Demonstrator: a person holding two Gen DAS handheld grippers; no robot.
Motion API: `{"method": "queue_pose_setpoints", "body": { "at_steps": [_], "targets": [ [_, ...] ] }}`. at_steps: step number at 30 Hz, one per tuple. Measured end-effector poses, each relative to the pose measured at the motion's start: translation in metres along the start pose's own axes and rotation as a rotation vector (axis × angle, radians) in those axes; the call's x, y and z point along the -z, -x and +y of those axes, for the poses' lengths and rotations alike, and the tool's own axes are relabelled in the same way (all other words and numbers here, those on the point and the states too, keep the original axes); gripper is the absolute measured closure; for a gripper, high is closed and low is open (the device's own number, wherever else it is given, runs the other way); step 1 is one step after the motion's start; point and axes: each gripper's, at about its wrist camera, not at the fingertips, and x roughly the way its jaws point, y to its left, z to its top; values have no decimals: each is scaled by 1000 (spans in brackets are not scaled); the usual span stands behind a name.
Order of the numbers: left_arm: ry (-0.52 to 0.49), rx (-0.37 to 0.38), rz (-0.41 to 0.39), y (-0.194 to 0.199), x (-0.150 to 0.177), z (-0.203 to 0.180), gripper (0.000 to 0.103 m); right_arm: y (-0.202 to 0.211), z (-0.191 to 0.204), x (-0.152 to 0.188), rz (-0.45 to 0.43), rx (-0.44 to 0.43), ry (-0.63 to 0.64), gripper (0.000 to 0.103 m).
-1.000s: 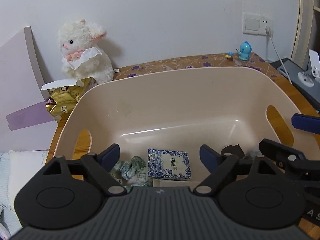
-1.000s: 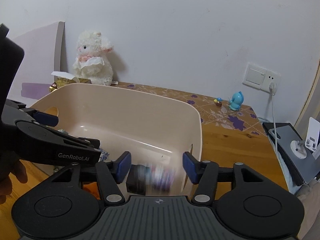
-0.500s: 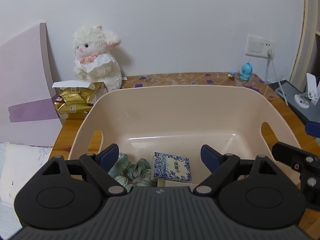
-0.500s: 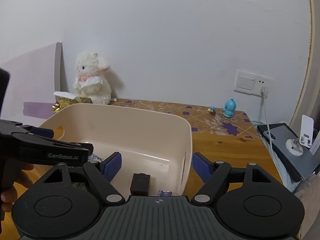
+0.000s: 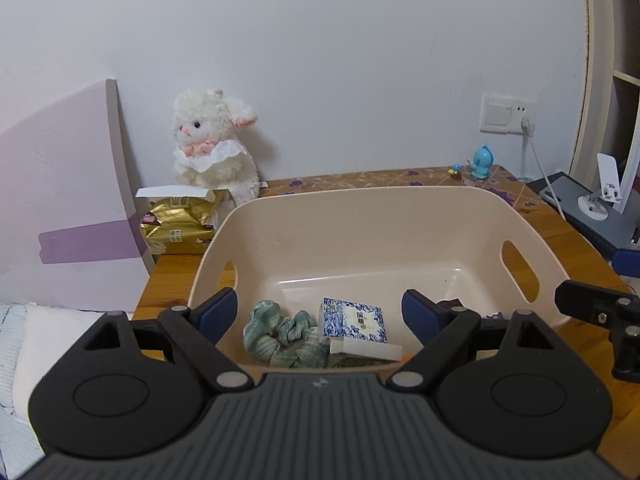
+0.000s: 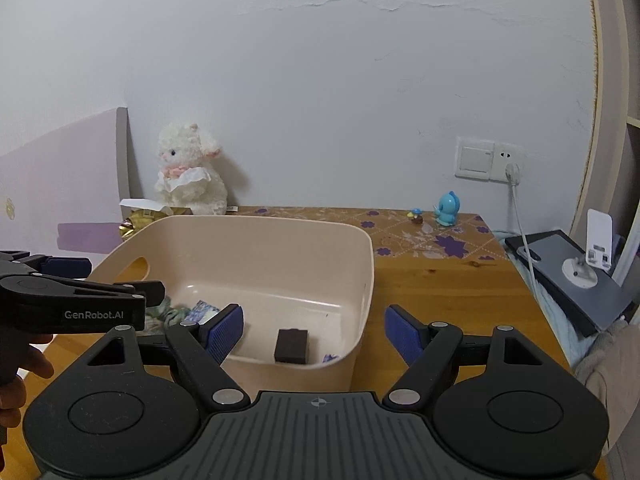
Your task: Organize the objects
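A wooden table [image 6: 440, 280] stands against a white wall, and a beige plastic tub [image 5: 380, 216] takes up most of its left half, its long side running along the front edge. Both claws hover at that front edge with nothing between their blue pads: the left gripper [image 5: 316, 312] is spread wide over the tub's near left part, and the right gripper [image 6: 314, 330] is spread wide across the tub's right end wall. A white plush lamb [image 5: 212, 148] sits at the table's back left corner, with a gold snack bag [image 5: 176, 228] just in front of it. Inside the tub, a green scrunchie [image 5: 280, 334] lies by the near wall, touching a blue patterned box [image 5: 352, 318]; a small dark block [image 6: 292, 345] rests apart near the right end. A blue figurine [image 6: 448, 208] stands at the table's back right.
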Motion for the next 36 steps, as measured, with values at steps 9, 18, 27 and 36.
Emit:
{"method": "queue_pose_setpoints", "body": {
  "at_steps": [9, 18, 27, 36],
  "targets": [
    [5, 7, -40, 48, 16, -4, 8, 44, 8, 13, -26, -3, 16, 24],
    [0, 13, -64, 93, 36, -11, 8, 84, 16, 31, -41, -16, 25, 24],
    [-9, 18, -57, 125, 59, -17, 8, 109, 23, 46, -36, -33, 12, 24],
    [2, -1, -85, 159, 76, -16, 8, 135, 30, 62, -43, -51, 4, 24]
  ]
}}
